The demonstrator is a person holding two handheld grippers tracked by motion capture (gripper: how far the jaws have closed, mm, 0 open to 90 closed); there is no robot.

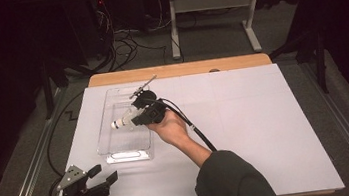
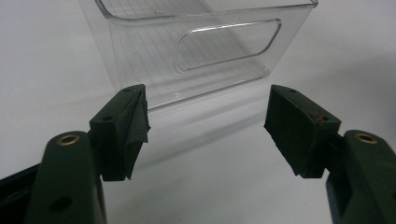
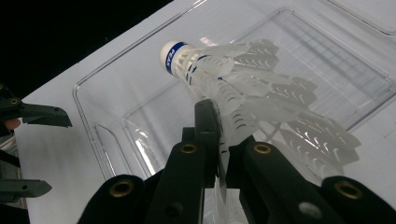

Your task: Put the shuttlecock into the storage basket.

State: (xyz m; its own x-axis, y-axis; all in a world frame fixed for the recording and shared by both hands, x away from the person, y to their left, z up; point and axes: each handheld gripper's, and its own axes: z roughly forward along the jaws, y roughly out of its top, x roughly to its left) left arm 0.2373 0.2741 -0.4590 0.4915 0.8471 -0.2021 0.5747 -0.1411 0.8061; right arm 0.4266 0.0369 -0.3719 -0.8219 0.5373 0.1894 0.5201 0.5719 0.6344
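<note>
Shuttlecock [image 3: 219, 79] pinched in right claw [image 3: 219, 154] — over clear bin [image 1: 113, 151], left claw [image 1: 102, 173] apart

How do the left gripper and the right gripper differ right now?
The left gripper is open with nothing between its jaws; the right gripper is shut on the shuttlecock. The left gripper sits near the table's front edge, the right gripper over the clear bin. Both are black and hand-held.

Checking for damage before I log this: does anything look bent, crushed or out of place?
The shuttlecock hangs over the clear bin, the right tongs shut on its feather skirt edge, squeezing it flat. The left tongs' pad fabric looks frayed.
</note>
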